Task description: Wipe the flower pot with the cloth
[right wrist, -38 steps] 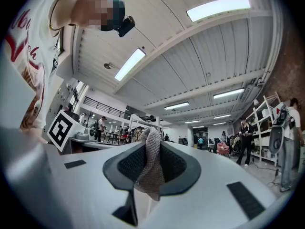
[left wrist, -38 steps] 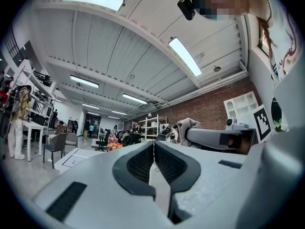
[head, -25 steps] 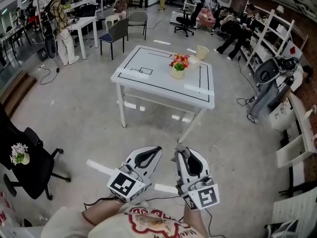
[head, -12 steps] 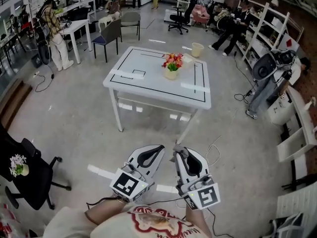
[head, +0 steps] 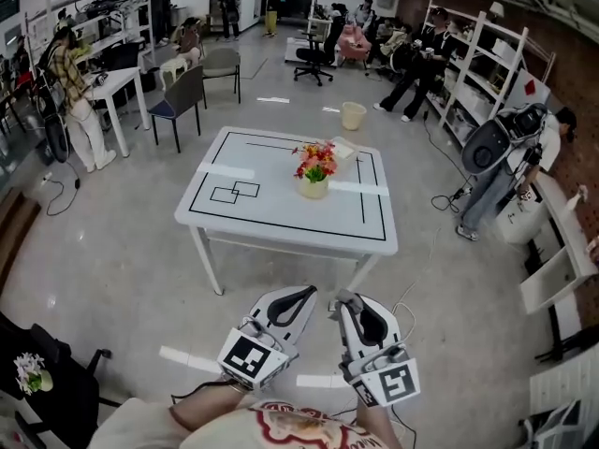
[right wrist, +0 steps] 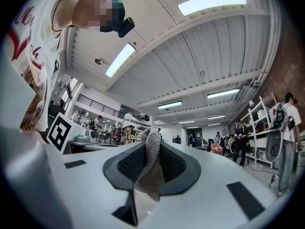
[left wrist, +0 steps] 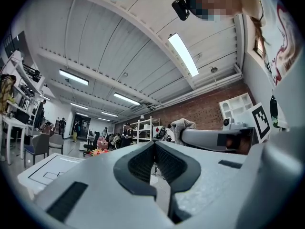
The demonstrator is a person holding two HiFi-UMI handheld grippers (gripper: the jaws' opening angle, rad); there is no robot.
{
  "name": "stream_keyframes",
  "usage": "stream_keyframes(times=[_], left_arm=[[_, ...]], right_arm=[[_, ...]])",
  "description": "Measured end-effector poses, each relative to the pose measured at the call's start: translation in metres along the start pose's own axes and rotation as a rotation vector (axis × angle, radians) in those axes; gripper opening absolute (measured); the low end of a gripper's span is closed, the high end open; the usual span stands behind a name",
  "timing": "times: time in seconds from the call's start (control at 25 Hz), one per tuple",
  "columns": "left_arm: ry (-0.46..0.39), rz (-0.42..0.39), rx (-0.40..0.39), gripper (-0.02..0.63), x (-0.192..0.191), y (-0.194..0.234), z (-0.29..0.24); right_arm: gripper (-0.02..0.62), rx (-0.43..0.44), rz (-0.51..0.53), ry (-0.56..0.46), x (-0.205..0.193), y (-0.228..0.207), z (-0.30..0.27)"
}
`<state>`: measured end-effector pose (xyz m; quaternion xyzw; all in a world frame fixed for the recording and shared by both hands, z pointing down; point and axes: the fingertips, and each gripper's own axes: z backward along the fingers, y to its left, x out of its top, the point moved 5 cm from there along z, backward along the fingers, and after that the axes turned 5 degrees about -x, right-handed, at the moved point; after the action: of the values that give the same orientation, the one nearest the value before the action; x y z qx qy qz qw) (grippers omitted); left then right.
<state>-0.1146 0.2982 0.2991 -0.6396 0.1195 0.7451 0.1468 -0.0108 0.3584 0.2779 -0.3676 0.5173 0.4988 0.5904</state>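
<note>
Flower pot (head: 314, 187) sits unwiped on table (head: 281, 218), well apart from both grippers. Right gripper (head: 343, 298) clamps grey cloth (right wrist: 149, 171); left gripper (head: 307, 292) closed, empty. Approach and wipe remain.

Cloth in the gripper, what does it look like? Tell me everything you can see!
The cloth is grey with a bumpy, knitted-looking weave. It is bunched into a narrow strip standing upright, pinched between the dark ribbed pads of the right gripper, which is shut on it. A rounded bit pokes above the jaws and a loose end hangs below. Only the pads touch it; it is held in the air, short of the table with the flower pot.
</note>
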Motion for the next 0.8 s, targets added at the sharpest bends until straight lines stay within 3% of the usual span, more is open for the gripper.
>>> stream_keyframes(times=[0.12,0.4,0.8], left_arm=[[-0.017,-0.028,-0.01,0.002,0.005,0.041,-0.015],[0.0,-0.008,-0.025,0.002,-0.007,0.114,-0.033],[-0.009,0.028,-0.011,0.002,-0.013,0.159,-0.041]], right_arm=[[0.071,-0.014,0.002,-0.008,-0.004,-0.007,-0.042],[0.069,-0.037,-0.009,0.002,-0.028,-0.012,-0.112],[0.069,-0.021,0.003,0.028,-0.042,-0.009,-0.158]])
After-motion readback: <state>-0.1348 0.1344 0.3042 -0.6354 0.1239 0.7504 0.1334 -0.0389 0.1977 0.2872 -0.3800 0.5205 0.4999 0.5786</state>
